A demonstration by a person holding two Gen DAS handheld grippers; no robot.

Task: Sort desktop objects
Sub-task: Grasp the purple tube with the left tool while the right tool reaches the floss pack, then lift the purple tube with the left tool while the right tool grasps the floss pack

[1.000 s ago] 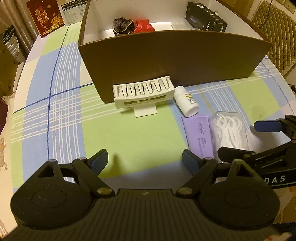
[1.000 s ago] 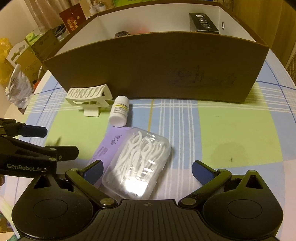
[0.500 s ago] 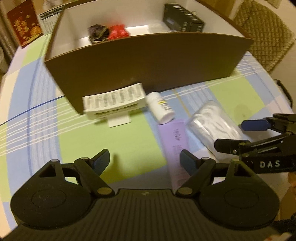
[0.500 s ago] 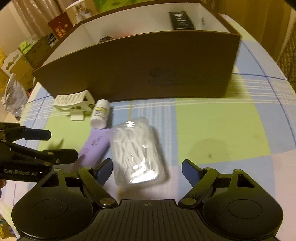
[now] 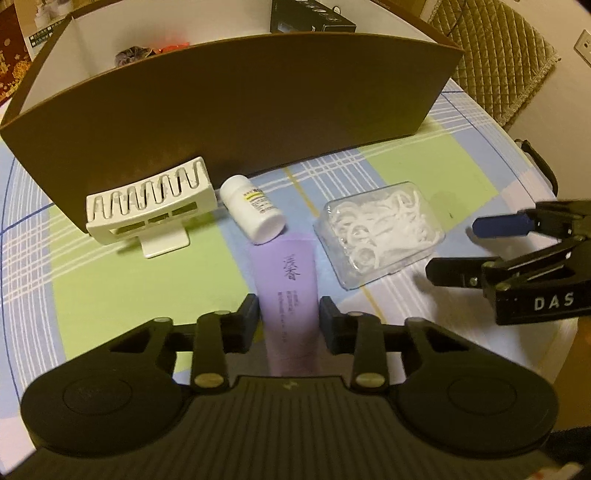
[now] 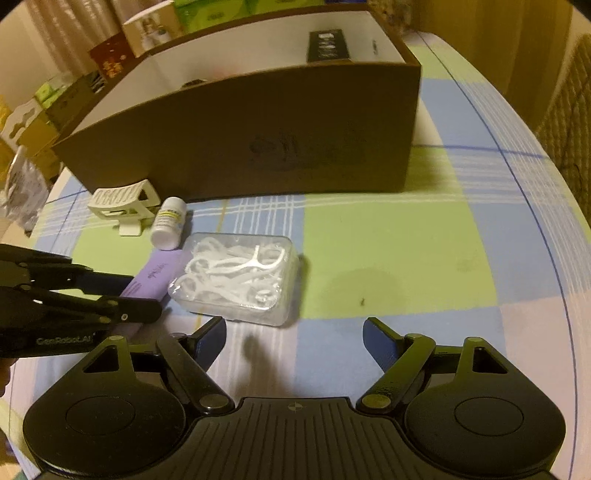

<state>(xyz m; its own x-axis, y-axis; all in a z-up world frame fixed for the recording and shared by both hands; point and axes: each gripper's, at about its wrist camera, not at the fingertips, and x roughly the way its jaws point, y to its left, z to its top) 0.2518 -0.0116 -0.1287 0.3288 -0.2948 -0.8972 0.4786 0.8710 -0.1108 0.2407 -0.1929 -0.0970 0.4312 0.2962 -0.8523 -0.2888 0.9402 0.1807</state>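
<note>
Left wrist view: the table [image 5: 424,166] wears a checked cloth of green, blue and white squares. A quilted chair back [image 5: 495,55] stands behind its far right edge, with a wall socket [image 5: 583,46] beyond. The left claw [image 5: 288,319] has its pads pressed against both sides of the purple tube [image 5: 290,280], which lies flat; the tube's near end is hidden under the claw body. Just beyond lie a white pill bottle [image 5: 255,212] on its side, a white slotted rack [image 5: 147,205] against the brown cardboard box [image 5: 229,107], and a clear case of floss picks [image 5: 380,232]. Inside the box, a black carton [image 5: 310,20] and a dark bundle beside something red are mostly cut off by the near wall. The right claw [image 5: 461,247] hangs at the right, fingers apart.

Right wrist view: the right claw [image 6: 293,338] is spread wide over bare cloth, just short of the floss pick case [image 6: 236,277]. The left claw [image 6: 122,291] covers much of the tube [image 6: 157,273]. Cartons and packets [image 6: 110,55] crowd the blurred background on the left.
</note>
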